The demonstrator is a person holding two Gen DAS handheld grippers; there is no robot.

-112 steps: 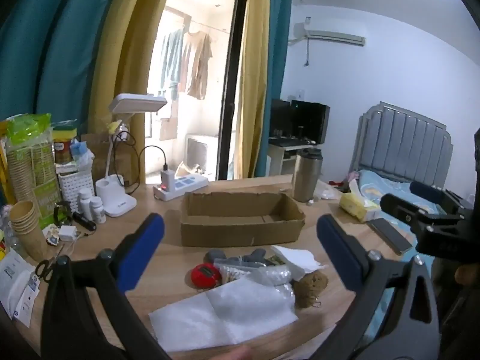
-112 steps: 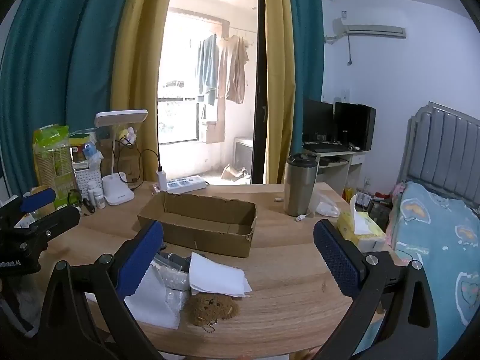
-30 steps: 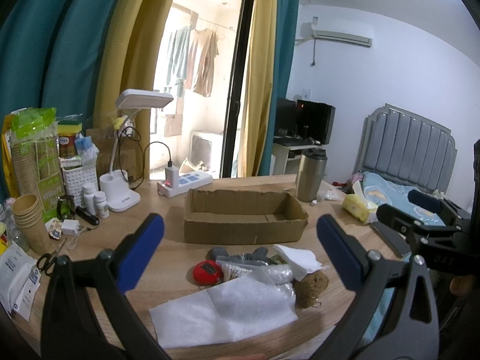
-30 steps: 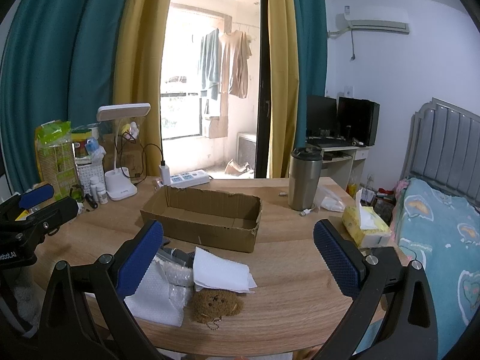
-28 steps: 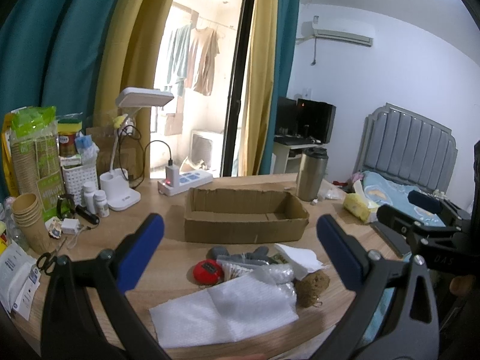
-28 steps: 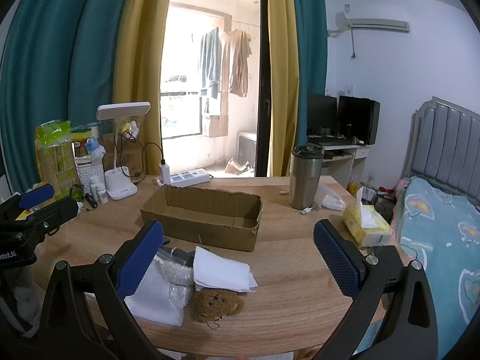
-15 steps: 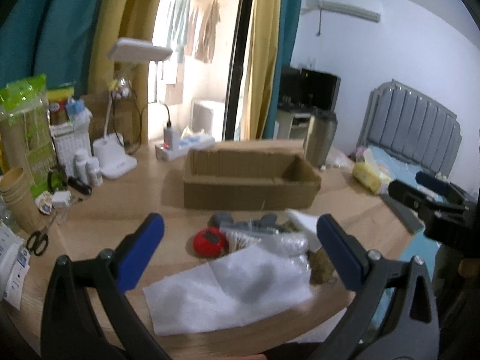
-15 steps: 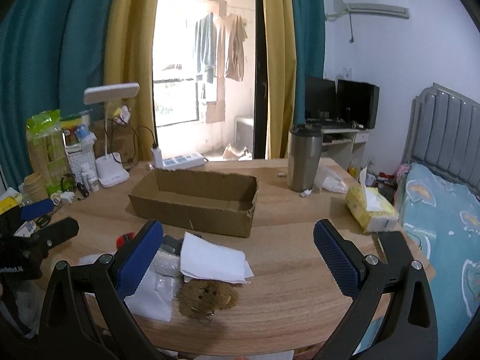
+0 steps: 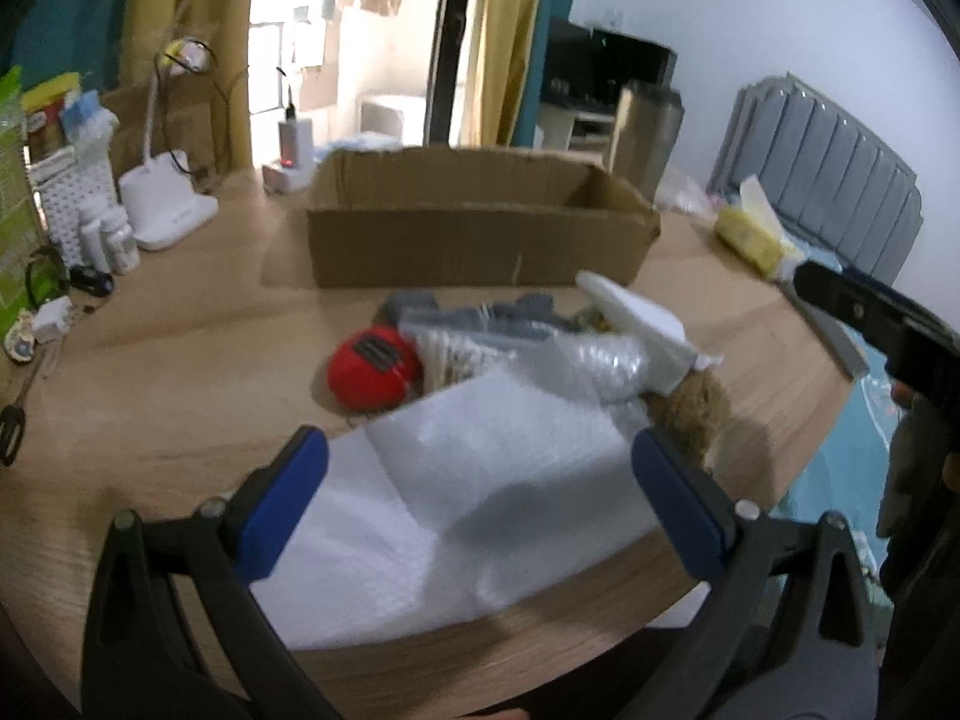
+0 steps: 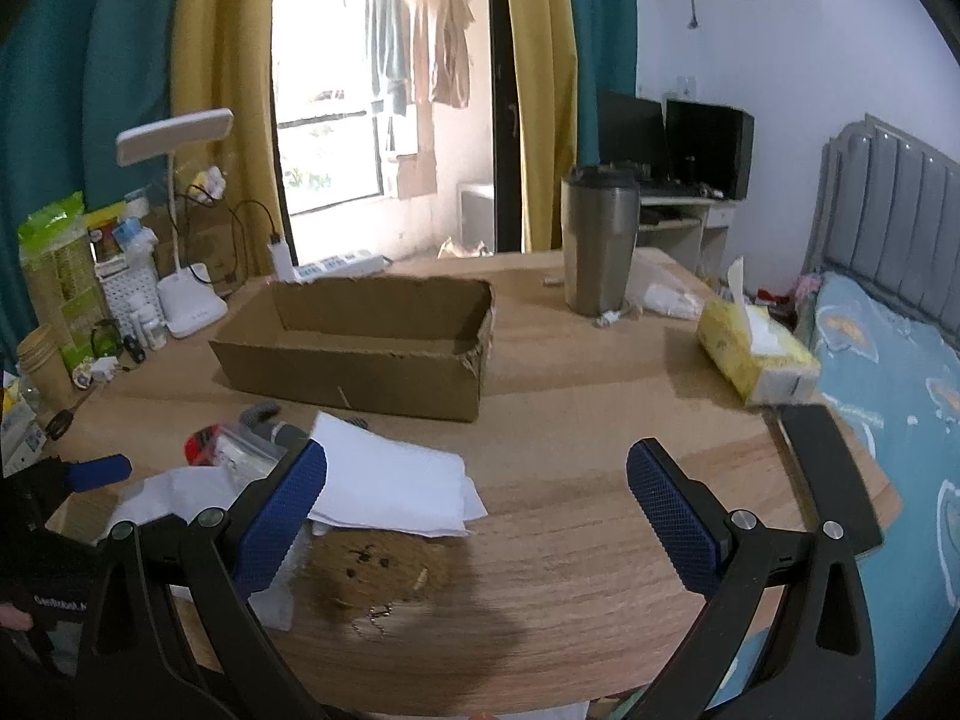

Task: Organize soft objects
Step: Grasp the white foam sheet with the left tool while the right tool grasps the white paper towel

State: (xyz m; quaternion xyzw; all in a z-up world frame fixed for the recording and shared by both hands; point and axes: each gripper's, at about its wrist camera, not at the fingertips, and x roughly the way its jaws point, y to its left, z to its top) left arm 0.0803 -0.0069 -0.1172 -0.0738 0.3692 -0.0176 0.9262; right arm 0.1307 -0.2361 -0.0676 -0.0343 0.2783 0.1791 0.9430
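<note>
Two grippers: left gripper [image 9: 480, 480] and right gripper [image 10: 477, 510] both had fingers spread wide, holding nothing.
Soft pile: white foam sheet [image 9: 468, 498], bubble wrap roll [image 9: 594, 369], red ball [image 9: 373, 367], folded white paper [image 10: 390, 483] and brown plush toy [image 10: 372, 564] lay clustered at lower centre, near the table [image 10: 570, 420] edge.
Destination: empty cardboard box [image 9: 474, 228] stood above the pile, apart from it.
Key relation: foam sheet lay directly between the left fingers, long axis left to right; left gripper looked nearer.
Right side: plush sat lower left of the right gripper, beside its left finger.
Judgement: sorting not yet begun.
</note>
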